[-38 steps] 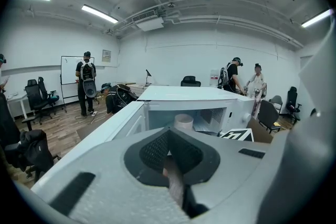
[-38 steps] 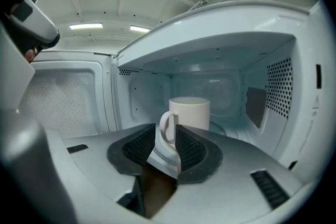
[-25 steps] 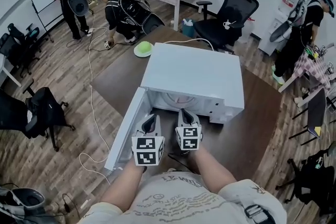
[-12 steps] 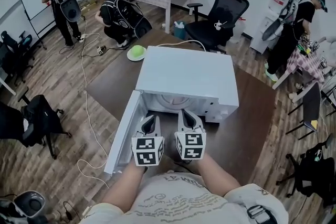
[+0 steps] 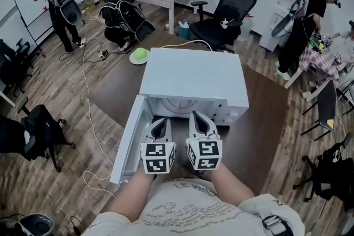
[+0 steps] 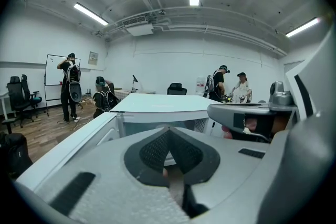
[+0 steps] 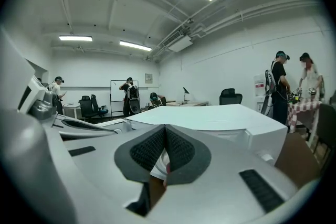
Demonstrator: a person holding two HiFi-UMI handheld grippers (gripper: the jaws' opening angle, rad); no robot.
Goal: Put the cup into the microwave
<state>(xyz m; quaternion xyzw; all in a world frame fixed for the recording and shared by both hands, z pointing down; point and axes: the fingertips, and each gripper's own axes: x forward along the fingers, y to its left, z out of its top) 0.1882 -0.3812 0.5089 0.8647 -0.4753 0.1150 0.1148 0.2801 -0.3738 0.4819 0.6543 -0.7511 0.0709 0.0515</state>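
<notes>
Cup position: not confirmed in any view. No cup shows between the jaws of the left tongs or the right tongs, and none stands on the near part of the counter. Both tongs sit at the opening of the microwave and hide most of its cavity.

A green rounded item rests on the far left corner of the counter, apart from the microwave. Whether it is the cup cannot be told.

Door: swung fully open to the left.

Assessment: access to the cavity is ready. Placement is either done and hidden, or not yet begun.

Left tongs: jaws together, pads meeting at the tips, nothing gripped.

Right tongs: jaws fully together, nothing gripped, just beside the left tongs.
</notes>
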